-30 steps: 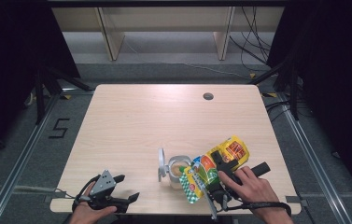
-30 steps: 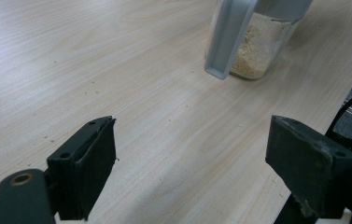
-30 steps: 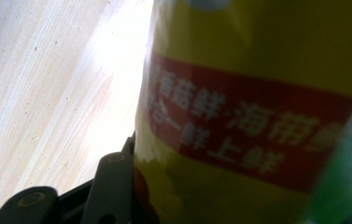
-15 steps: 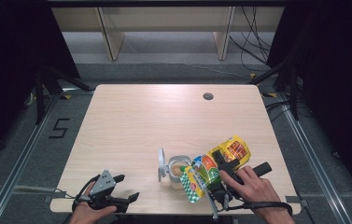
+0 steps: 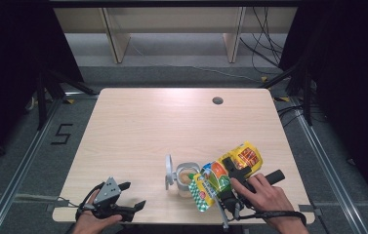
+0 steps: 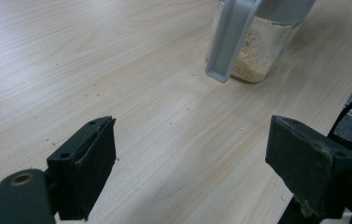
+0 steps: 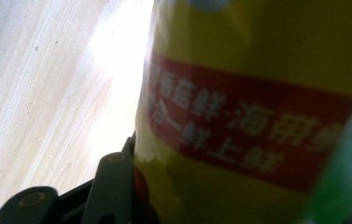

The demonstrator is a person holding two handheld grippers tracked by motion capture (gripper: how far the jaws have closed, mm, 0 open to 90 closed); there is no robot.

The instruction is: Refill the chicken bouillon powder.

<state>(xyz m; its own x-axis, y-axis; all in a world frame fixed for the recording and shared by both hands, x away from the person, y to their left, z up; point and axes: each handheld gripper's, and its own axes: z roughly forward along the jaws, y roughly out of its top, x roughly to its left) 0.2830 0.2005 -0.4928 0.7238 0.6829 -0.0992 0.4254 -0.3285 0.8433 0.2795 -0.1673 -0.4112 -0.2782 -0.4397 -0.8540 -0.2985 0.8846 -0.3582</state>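
Honestly, the right gripper (image 5: 223, 187) is clamped on the yellow bag (image 5: 230, 168), tipped over the open jar (image 5: 187, 178) near the table's front edge. Left gripper (image 5: 132, 197) idles, jaws apart. Tilt too fast and powder probably spills past the rim.

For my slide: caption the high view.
Right tongs tilt a yellow seasoning bag over an open glass jar; left tongs rest open.

High view: I see the desk (image 5: 137, 131) evenly lit from above, surroundings dark, image soft. Left gripper view sharp, faint shadows at lower centre. Right gripper view: yellow packet (image 7: 257, 112) badly blurred, white glare upper centre.
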